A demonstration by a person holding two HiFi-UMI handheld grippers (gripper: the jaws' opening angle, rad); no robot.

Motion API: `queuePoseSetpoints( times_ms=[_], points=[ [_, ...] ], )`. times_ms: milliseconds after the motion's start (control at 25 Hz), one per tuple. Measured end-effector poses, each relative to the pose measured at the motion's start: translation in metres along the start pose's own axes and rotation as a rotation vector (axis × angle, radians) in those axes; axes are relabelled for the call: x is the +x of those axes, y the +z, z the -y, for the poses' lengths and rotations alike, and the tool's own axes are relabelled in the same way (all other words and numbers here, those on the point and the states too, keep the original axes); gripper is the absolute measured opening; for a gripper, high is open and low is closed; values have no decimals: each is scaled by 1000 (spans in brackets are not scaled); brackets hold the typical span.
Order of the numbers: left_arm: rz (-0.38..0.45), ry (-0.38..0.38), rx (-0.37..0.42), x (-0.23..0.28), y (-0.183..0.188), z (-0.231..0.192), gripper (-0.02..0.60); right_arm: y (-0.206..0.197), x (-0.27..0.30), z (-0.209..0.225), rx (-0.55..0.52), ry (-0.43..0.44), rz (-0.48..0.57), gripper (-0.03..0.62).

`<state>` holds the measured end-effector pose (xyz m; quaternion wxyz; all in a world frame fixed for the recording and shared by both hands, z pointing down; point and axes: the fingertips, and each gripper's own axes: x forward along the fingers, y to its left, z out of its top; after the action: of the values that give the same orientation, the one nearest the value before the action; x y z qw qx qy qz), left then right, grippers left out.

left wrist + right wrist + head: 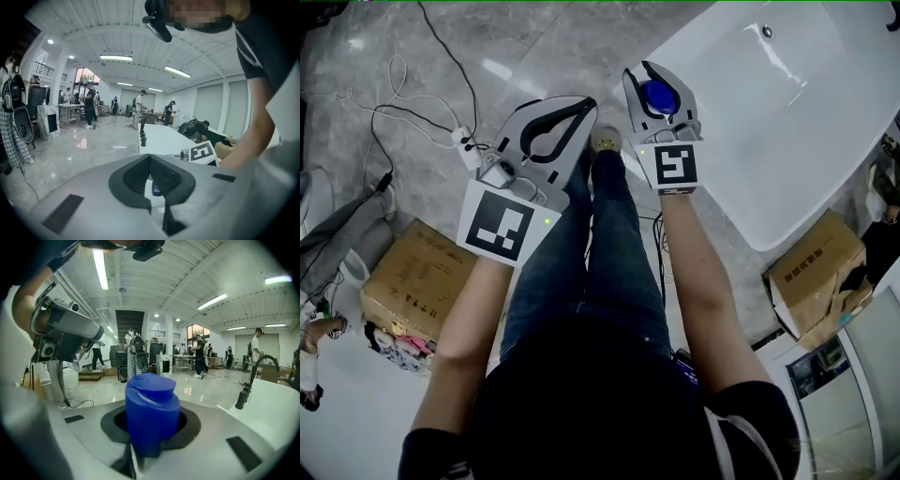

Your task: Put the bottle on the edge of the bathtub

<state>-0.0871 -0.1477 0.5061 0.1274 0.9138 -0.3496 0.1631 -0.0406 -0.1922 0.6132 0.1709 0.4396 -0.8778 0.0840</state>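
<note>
The blue bottle (pixel 152 413) is clamped in the right hand-held gripper (pixel 662 92), whose jaws are part-closed on it. It is held in the air by the near rim of the bathtub (pixel 722 178) and is not yet set down. The left hand-held gripper (pixel 579 112) is shut and empty. If released off-centre or tilted, the bottle could topple into the bathtub or onto the floor. Counted: one bottle, one bathtub, two hand-held grippers, two cardboard boxes (pixel 417 272)
</note>
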Motion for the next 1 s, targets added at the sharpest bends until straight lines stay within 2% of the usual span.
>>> queuePoseSetpoints(
  times_ms=[400, 720, 800, 920, 1000],
  points=[
    [-20, -22, 16, -4, -11, 10, 23, -43, -6, -2, 40, -18, -52, 114],
    [-24, -20, -16, -6, -23, 11, 23, -47, -5, -3, 53, -24, -41, 117],
    [-22, -24, -14, -7, -22, 15, 23, -47, -10, -6, 56, -25, -45, 133],
    [-18, -30, -7, -8, -19, 23, 23, -48, -19, -9, 43, -22, -54, 204],
    [-14, -31, -7, -9, -16, 26, 23, -46, -24, -9, 34, -19, -57, 216]
  ],
)
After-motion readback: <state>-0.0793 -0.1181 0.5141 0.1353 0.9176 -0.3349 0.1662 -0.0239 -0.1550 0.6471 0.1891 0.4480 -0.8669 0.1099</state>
